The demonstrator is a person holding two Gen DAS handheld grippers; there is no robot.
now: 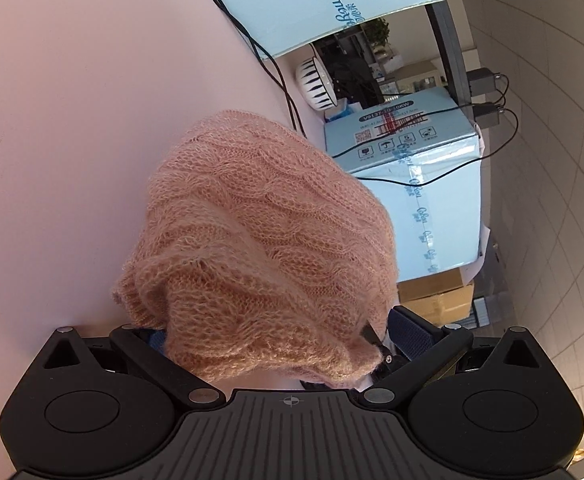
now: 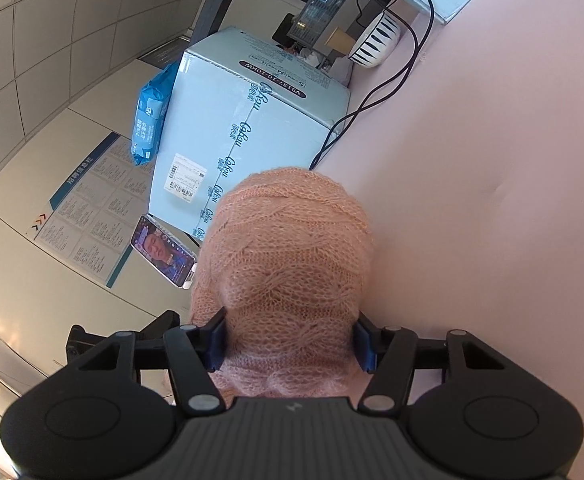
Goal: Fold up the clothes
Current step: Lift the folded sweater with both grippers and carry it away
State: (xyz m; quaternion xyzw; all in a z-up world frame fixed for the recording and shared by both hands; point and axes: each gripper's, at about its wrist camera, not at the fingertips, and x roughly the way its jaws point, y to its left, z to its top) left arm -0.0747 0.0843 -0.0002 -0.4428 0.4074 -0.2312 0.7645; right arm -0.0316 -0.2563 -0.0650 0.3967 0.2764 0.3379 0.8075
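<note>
The pink knitted sweater (image 2: pixel 292 264) lies bunched at the edge of the pink surface (image 2: pixel 492 160), not yet folded flat. The right tongs (image 2: pixel 292 344) grip a thick bundle of it; the left tongs (image 1: pixel 280 340) stand apart around another part, and most folding seems left.

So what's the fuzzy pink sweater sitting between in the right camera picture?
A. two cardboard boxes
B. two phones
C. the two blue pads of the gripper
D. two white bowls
C: in the right wrist view the pink sweater bulges between the blue pads of the right gripper, one on each side.
</note>
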